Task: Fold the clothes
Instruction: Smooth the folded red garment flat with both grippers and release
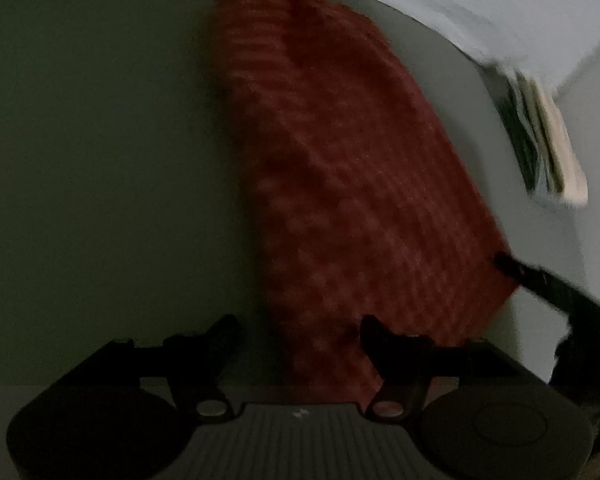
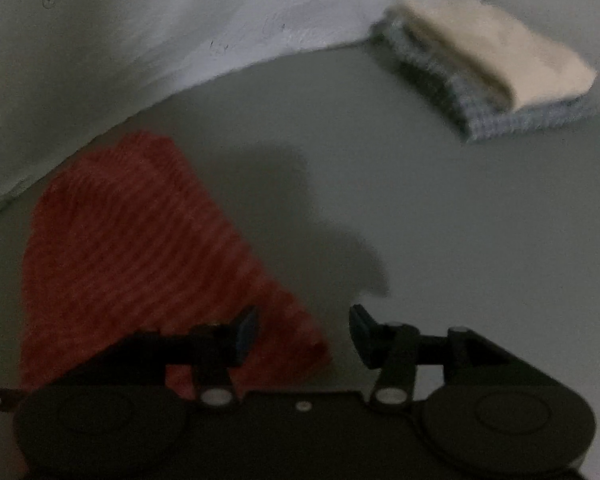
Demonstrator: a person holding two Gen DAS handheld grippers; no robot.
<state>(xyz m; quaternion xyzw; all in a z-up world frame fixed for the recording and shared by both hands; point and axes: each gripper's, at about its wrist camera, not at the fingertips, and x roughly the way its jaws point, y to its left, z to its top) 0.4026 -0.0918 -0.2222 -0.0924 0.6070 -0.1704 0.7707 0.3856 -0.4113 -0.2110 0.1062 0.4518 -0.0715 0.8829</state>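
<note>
1. The red ribbed knit cloth (image 1: 352, 184) lies flat as a long narrow strip on the grey worktop (image 2: 420, 240), beside the wall.
2. Left gripper (image 1: 298, 334) straddles its near end, jaws wide, holding nothing.
3. Right gripper (image 2: 302, 328) stands at the strip's near right corner, jaws wide, empty.
4. A folded stack of cloths (image 2: 488, 76) sits well apart from the strip.
5. Whether another fold is due cannot be told; any fold needs both near corners lifted evenly.
6. No writing is readable.
</note>
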